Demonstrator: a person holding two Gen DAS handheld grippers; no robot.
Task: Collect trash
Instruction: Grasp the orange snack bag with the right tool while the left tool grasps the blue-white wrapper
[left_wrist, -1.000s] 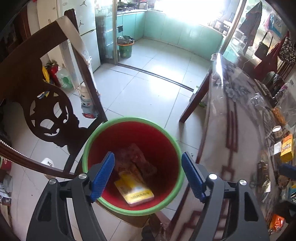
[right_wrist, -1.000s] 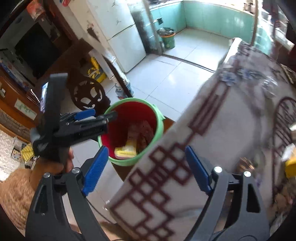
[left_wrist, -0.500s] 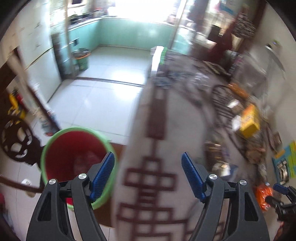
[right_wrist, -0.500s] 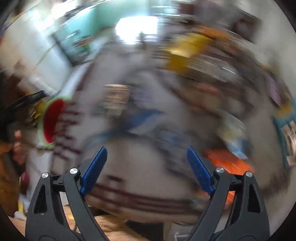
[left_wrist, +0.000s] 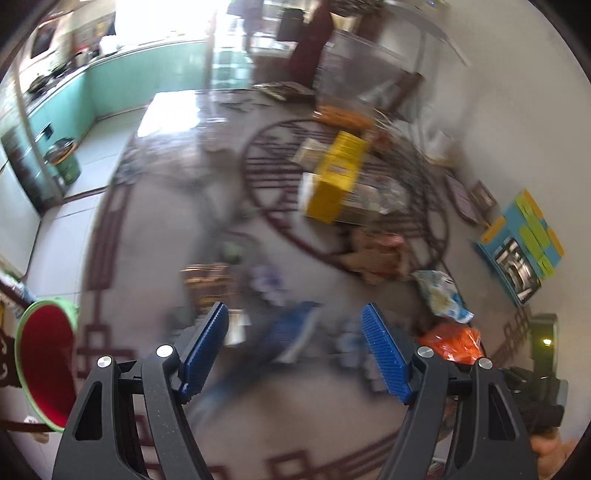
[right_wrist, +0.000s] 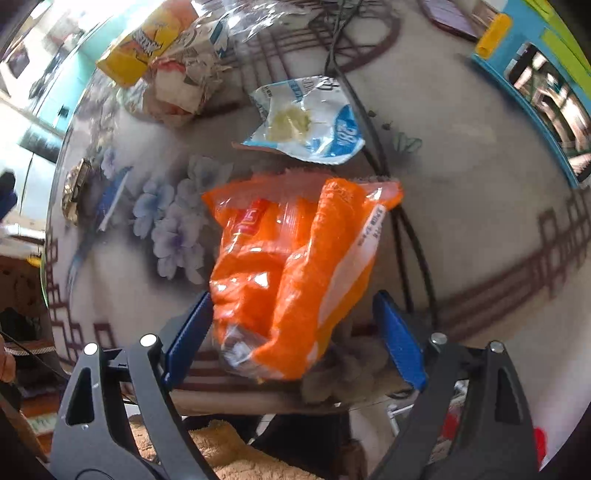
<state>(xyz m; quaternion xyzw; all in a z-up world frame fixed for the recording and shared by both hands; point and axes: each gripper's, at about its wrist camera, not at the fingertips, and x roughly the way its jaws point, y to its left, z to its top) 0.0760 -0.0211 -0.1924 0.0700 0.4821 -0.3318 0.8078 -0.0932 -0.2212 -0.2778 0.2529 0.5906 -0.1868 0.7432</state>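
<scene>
An orange plastic snack bag (right_wrist: 295, 273) lies crumpled on the glass-topped table (right_wrist: 480, 206) near its front edge. Its lower end sits between the blue pads of the right gripper (right_wrist: 291, 336), whose jaws are spread wide: the left pad (right_wrist: 192, 328) is just beside or touching the bag's side, I cannot tell which, and the right pad (right_wrist: 397, 336) stands apart from it. Just beyond the orange bag lies a torn blue-and-white wrapper (right_wrist: 310, 122), flat on the table, and farther off a crumpled paper-and-plastic bundle (right_wrist: 181, 85) with a yellow box (right_wrist: 144, 44) behind it. To the left, near the table's edge, lie a blue-and-white wrapper (right_wrist: 110, 199) and a small foil-like scrap (right_wrist: 75, 188).

In the left wrist view, which is blurred, the left gripper (left_wrist: 295, 350) hangs over the table with its jaws spread and nothing between the pads (left_wrist: 205, 343). A blue wrapper (left_wrist: 291, 332) lies on the table between and just ahead of them. The same orange bag (left_wrist: 450, 341) shows to the right of that gripper, beside its right finger, with the torn wrapper (left_wrist: 439, 293) just beyond it. The red bin with a green rim (left_wrist: 44, 369) stands off the table's left edge, well apart from the orange bag
</scene>
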